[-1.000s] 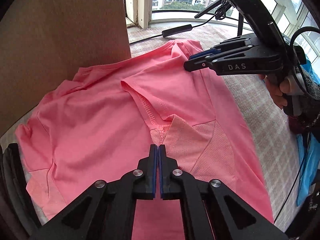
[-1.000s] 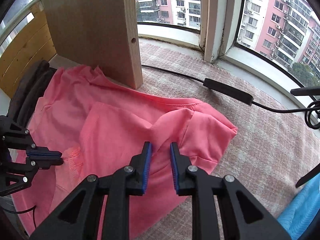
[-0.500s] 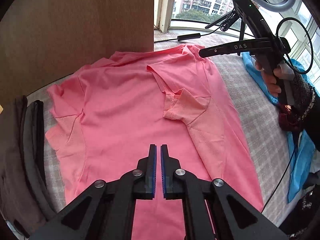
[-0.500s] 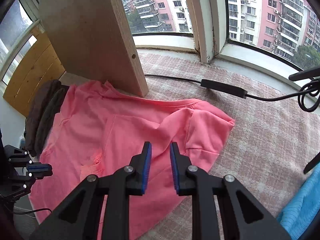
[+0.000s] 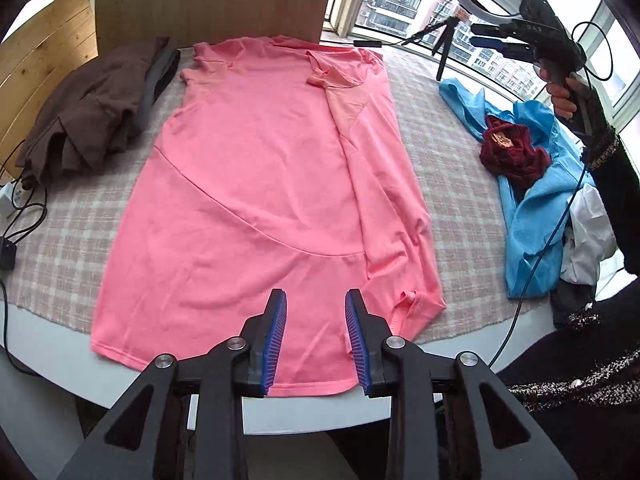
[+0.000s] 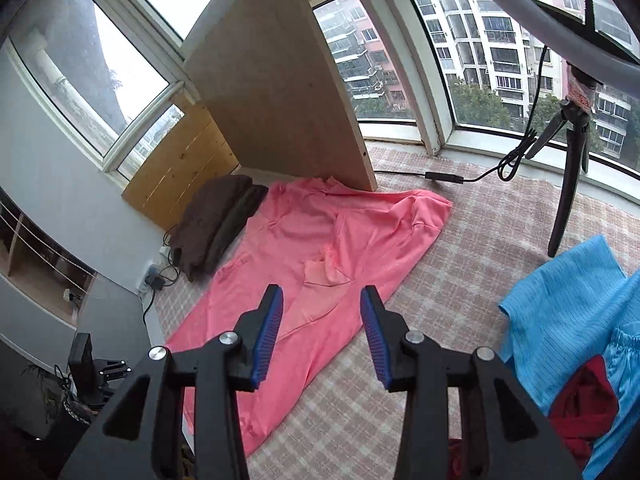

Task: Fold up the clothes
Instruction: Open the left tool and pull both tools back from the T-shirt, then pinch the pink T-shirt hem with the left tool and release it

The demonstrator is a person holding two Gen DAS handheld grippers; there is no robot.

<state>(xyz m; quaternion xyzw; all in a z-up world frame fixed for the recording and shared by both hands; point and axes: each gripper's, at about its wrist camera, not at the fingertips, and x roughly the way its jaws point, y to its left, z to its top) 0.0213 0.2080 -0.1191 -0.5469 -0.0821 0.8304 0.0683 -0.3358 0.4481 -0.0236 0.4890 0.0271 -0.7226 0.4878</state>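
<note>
Pink shirt [image 5: 256, 184] collar hidden behind wooden board [image 5: 208, 0]

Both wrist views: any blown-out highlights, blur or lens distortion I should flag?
Left wrist view: sharp, soft even daylight on the pink shirt, table edge bowed by fisheye. Right wrist view: sky through the window is blown out white, frames curve strongly, no motion blur.

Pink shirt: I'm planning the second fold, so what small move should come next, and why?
Probably bring the open left gripper over to the pink shirt's unfolded left edge and pinch it. The right side already lies folded inward with its sleeve on top, the left sleeve lies flat, and both grippers, including the right gripper, hold nothing.
</note>
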